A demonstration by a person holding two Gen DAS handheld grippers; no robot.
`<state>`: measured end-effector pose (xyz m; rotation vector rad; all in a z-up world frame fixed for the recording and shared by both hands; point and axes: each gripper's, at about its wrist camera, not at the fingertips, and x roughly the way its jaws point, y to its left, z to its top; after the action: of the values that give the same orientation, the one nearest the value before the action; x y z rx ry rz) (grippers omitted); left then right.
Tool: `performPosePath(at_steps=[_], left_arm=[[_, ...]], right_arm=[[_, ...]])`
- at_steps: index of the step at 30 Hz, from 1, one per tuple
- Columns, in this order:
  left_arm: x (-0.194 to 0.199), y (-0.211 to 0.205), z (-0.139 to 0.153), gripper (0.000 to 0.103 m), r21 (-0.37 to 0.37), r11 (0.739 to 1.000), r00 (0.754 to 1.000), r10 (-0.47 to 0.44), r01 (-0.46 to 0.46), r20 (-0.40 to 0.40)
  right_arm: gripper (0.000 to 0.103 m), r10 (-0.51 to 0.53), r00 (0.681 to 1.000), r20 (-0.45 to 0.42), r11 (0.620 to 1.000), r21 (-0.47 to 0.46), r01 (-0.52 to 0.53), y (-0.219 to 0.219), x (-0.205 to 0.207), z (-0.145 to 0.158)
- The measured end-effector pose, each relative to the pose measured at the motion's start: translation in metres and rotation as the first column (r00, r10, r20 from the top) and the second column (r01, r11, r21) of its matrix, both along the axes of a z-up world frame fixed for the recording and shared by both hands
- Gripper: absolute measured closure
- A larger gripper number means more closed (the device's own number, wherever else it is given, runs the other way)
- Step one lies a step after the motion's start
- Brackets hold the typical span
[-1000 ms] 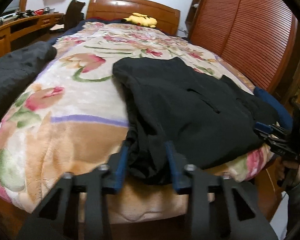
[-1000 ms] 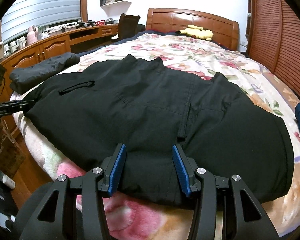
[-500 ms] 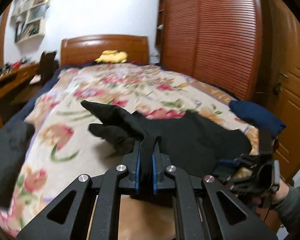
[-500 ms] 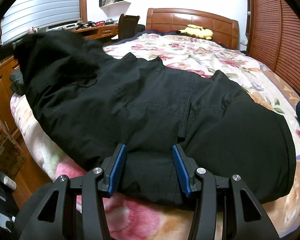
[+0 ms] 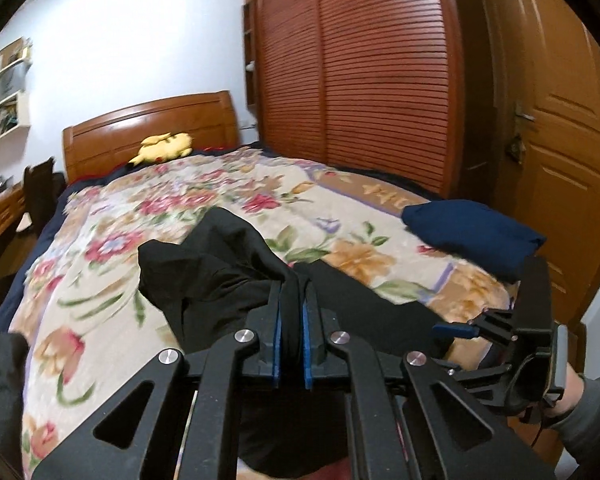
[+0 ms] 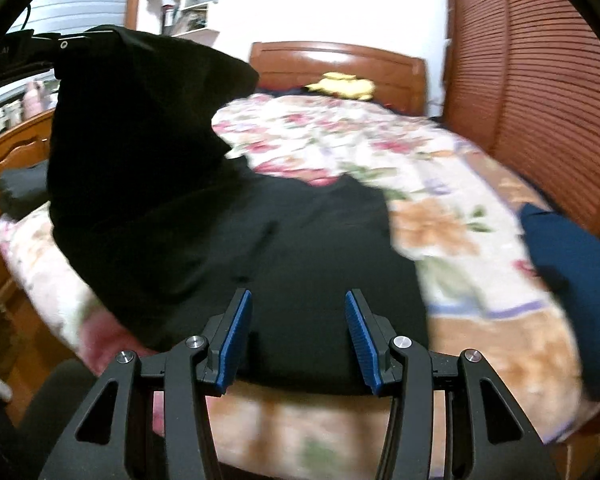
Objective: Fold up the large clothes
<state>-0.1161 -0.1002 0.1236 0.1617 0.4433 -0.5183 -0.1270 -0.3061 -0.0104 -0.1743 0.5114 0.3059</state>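
Black jacket (image 5: 220,280) fabric is lying across the near end of the bed, on the floral blanket (image 5: 204,200), and we are gripping one bunched edge of it in the left gripper (image 5: 291,312), whose blue pads are clenched tight on the cloth. In the right wrist view that edge is hanging raised above the blanket at the upper left, draping down to the rest of the garment, which is spreading flat toward the foot of the bed. We are holding the right gripper (image 6: 298,336) just over the jacket's near hem with its jaws standing apart and nothing pinched between them; the cloth is showing below and beyond the pads. A folded navy garment (image 5: 472,236) is sitting on the blanket near the right edge of the bed, apart from the jacket. A yellow plush toy (image 5: 164,146) is resting against the wooden headboard (image 5: 148,124). The louvred wardrobe doors (image 5: 380,80) are standing along the right side.
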Motion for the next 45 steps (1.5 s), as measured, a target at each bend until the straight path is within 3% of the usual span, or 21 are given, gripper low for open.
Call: performPosePath(at_steps=[9, 14, 17, 21, 23, 27, 29, 37, 45], left_arm=[[0.006, -0.095, -0.018, 0.096, 0.014, 0.986, 0.986, -0.163, 0.164, -0.041], [0.009, -0.107, -0.063, 0.096, 0.003, 0.981, 0.97, -0.19, 0.192, -0.15], [0.006, -0.105, -0.072, 0.095, -0.025, 0.982, 0.967, -0.188, 0.187, -0.171], [-0.003, -0.091, -0.063, 0.089, -0.041, 0.986, 0.974, -0.163, 0.159, -0.159], [-0.006, -0.084, -0.057, 0.069, -0.05, 0.988, 0.978, -0.155, 0.149, -0.142], [-0.014, -0.055, -0.046, 0.047, -0.072, 0.99, 0.986, -0.126, 0.119, -0.107], [-0.018, -0.037, -0.042, 0.025, -0.091, 0.99, 0.989, -0.116, 0.107, -0.097], [-0.026, 0.048, -0.04, 0.024, -0.142, 0.99, 0.998, 0.01, -0.019, -0.062], [-0.021, 0.12, -0.073, 0.024, -0.121, 0.978, 0.984, 0.163, -0.171, -0.078]], right_arm=[[0.053, -0.137, 0.991, 0.007, 0.99, 0.037, 0.137, -0.076, -0.009, 0.01], [0.053, -0.166, 0.986, -0.001, 0.986, 0.034, 0.166, -0.086, -0.015, 0.01], [0.053, -0.173, 0.985, -0.006, 0.984, 0.033, 0.173, -0.089, -0.011, 0.011], [0.053, -0.162, 0.987, 0.001, 0.986, 0.036, 0.161, -0.086, -0.011, 0.017], [0.053, -0.147, 0.989, 0.008, 0.989, 0.032, 0.146, -0.083, -0.01, 0.018], [0.053, -0.119, 0.992, 0.034, 0.993, 0.016, 0.119, -0.067, -0.01, 0.032], [0.053, -0.105, 0.993, 0.049, 0.994, 0.014, 0.105, -0.06, -0.01, 0.039], [0.053, -0.026, 0.996, 0.086, 0.999, 0.021, 0.024, -0.021, -0.005, 0.063], [0.051, 0.084, 0.993, 0.086, 0.996, 0.03, -0.086, 0.028, 0.015, 0.078]])
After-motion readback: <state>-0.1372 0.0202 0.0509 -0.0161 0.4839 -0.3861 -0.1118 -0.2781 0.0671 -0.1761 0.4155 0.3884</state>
